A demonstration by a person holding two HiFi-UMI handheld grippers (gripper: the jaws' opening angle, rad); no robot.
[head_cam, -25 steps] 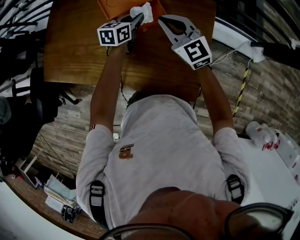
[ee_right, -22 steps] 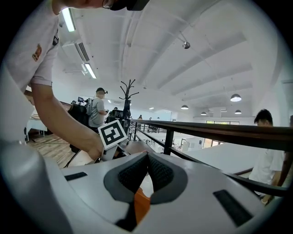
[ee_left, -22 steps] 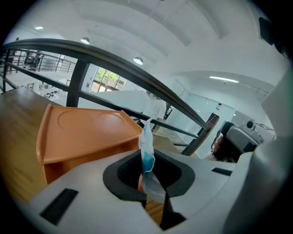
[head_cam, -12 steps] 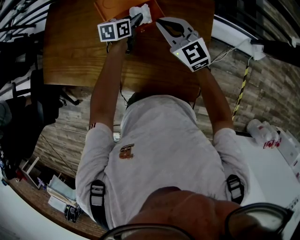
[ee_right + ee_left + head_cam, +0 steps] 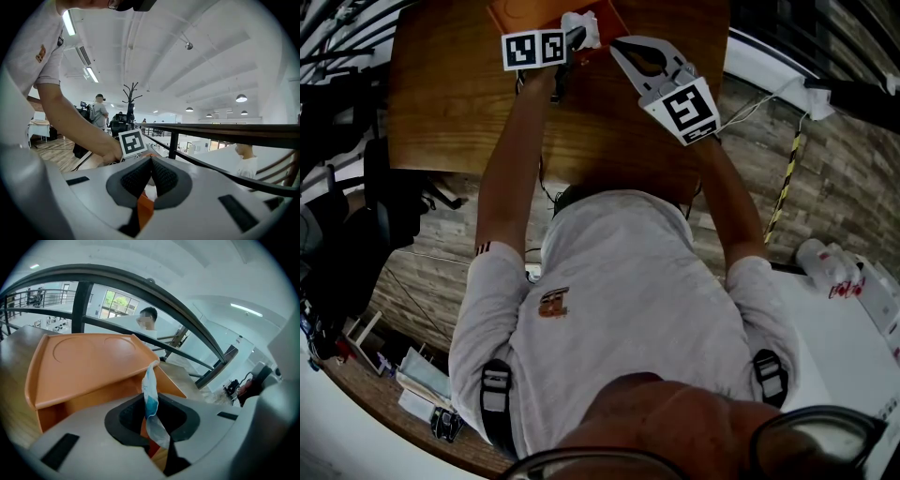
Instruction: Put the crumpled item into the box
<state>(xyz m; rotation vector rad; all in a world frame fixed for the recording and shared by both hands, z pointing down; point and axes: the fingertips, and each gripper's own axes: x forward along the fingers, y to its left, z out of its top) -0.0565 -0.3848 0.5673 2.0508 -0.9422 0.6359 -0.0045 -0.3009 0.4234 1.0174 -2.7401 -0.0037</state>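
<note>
White and blue, the crumpled item sits pinched between the nearly closed jaws of my left claw at the orange box's corner, my right claw closed and empty beside it.

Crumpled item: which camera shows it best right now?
Left gripper view: the crumpled item hangs pinched in the left gripper, before the orange box. Head view shows it small and white at the top edge; right gripper view, barely a white sliver.

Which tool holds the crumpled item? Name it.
The left tool: the white-and-blue crumpled item is pinched between its jaws. The right tool is shut and empty.
</note>
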